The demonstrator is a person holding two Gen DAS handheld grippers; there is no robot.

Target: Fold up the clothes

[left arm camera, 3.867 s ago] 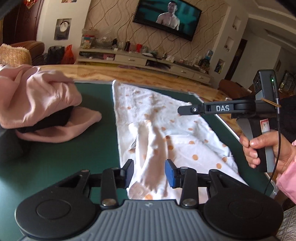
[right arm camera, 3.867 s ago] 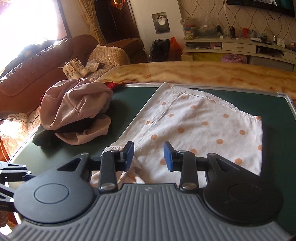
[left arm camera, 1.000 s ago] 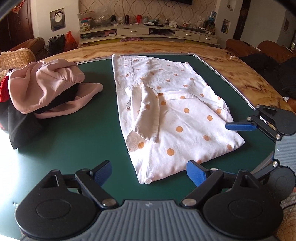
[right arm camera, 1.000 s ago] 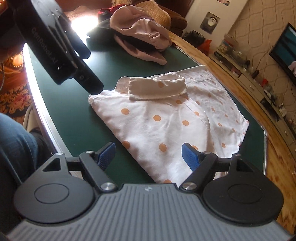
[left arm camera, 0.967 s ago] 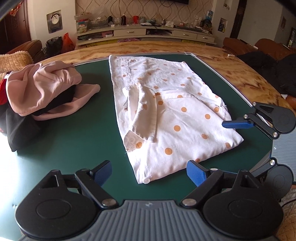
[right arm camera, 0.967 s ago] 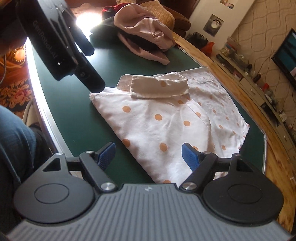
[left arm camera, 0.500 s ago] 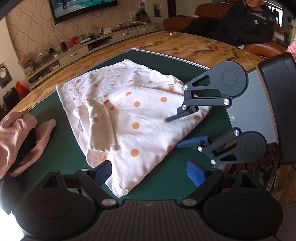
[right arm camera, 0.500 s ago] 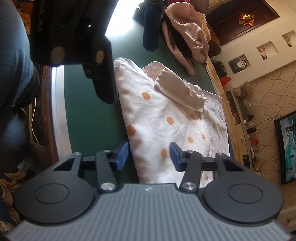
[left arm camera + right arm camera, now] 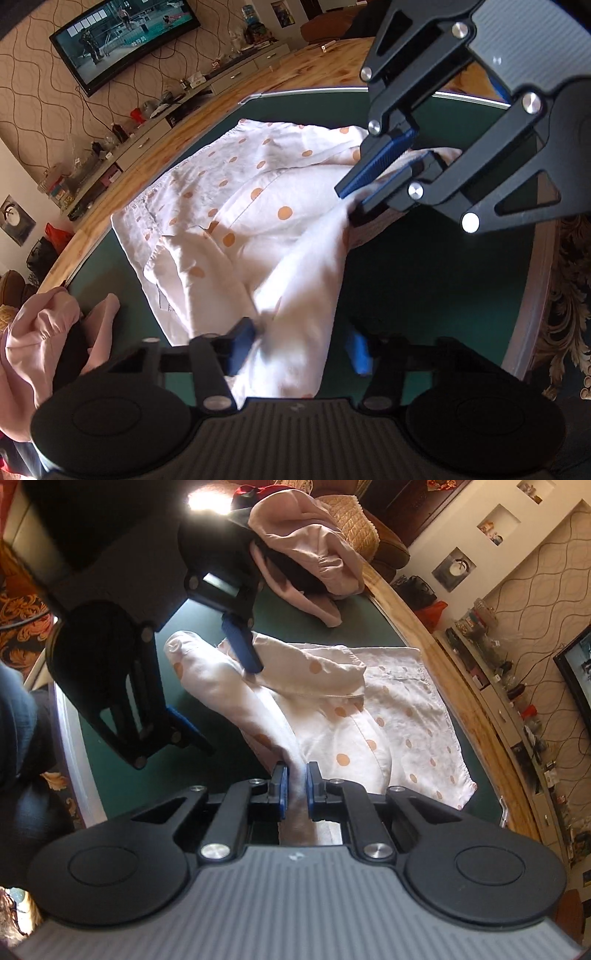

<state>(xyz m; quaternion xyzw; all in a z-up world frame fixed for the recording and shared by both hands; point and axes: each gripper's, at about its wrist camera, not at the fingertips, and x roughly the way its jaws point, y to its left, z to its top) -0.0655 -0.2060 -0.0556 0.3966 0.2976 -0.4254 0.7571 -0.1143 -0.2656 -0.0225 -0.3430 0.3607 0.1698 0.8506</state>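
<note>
A white shirt with orange dots [image 9: 258, 192] lies folded on the green table [image 9: 424, 277]. Its near edge is pulled up into a ridge. In the right wrist view my right gripper [image 9: 295, 790] is shut on that raised white edge of the shirt [image 9: 369, 709]. The left wrist view shows the same pinch from the side, with the right gripper [image 9: 345, 205] at the upper right. My left gripper [image 9: 300, 349] is open, its blue fingers straddling the shirt's near corner with cloth between them. From the right wrist view the left gripper [image 9: 229, 705] still shows a wide gap.
A heap of pink and dark clothes [image 9: 40, 332] sits at the table's left end, also in the right wrist view [image 9: 306, 554]. A wooden rim [image 9: 207, 122] runs round the green top. A person's leg in jeans [image 9: 22, 738] is at the near edge.
The right gripper has shut on the shirt's near edge and lifted it. The left gripper has dropped over the shirt's near corner, its fingers now closer together.
</note>
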